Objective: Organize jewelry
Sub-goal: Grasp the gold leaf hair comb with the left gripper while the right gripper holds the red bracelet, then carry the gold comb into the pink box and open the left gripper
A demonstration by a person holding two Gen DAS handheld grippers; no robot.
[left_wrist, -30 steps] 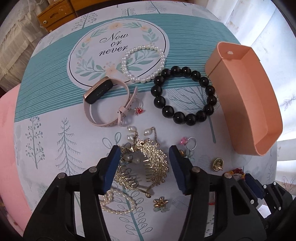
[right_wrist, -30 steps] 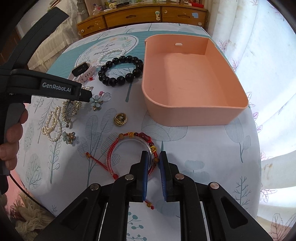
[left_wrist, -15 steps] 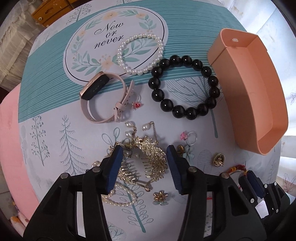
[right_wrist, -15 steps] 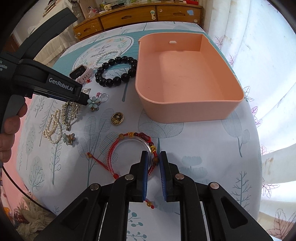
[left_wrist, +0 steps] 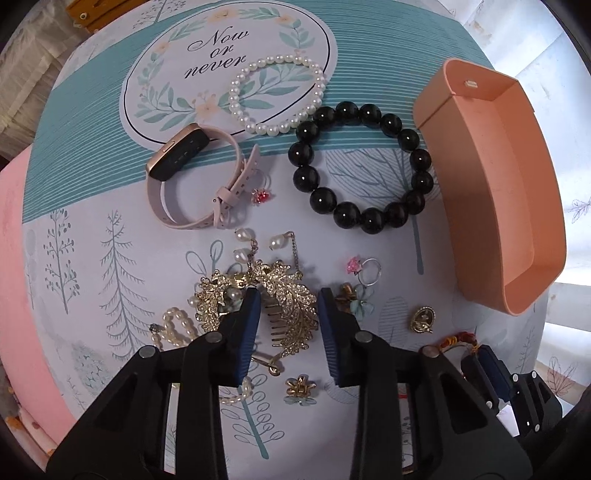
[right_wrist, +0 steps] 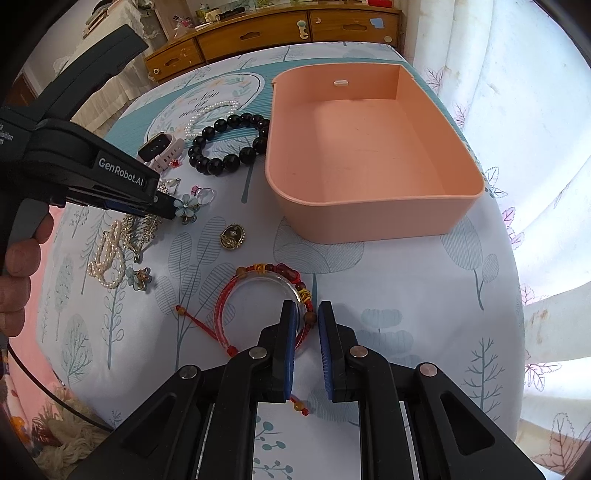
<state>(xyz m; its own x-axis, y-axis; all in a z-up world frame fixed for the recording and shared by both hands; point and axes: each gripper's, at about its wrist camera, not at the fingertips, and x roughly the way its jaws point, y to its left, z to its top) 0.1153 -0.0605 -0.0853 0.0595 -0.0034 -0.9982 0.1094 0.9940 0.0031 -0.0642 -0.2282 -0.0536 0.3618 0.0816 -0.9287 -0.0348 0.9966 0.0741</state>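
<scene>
My left gripper (left_wrist: 286, 297) is open, its fingers either side of a gold leaf hair comb (left_wrist: 291, 306) lying on the tablecloth. My right gripper (right_wrist: 306, 308) is narrowly open around the rim of a clear bangle with a red beaded cord (right_wrist: 266, 295); contact with the pads is not clear. The empty peach box (right_wrist: 369, 206) stands beyond it, also at the right of the left wrist view (left_wrist: 491, 206). A black bead bracelet (left_wrist: 362, 170), a pearl bracelet (left_wrist: 277, 96) and a pink smart band (left_wrist: 192, 177) lie farther off.
Small pieces lie around the comb: a pearl strand (left_wrist: 177, 325), flower earrings (left_wrist: 301, 389), a gold brooch (left_wrist: 423, 319), a ring with a pink stone (left_wrist: 364, 271), a red stud (left_wrist: 261, 195). A wooden dresser (right_wrist: 277, 33) stands behind the table. A curtain (right_wrist: 517, 110) hangs at right.
My left gripper has come down onto the gold comb and its jaws have narrowed around it. My right gripper has stayed at the red bangle.
</scene>
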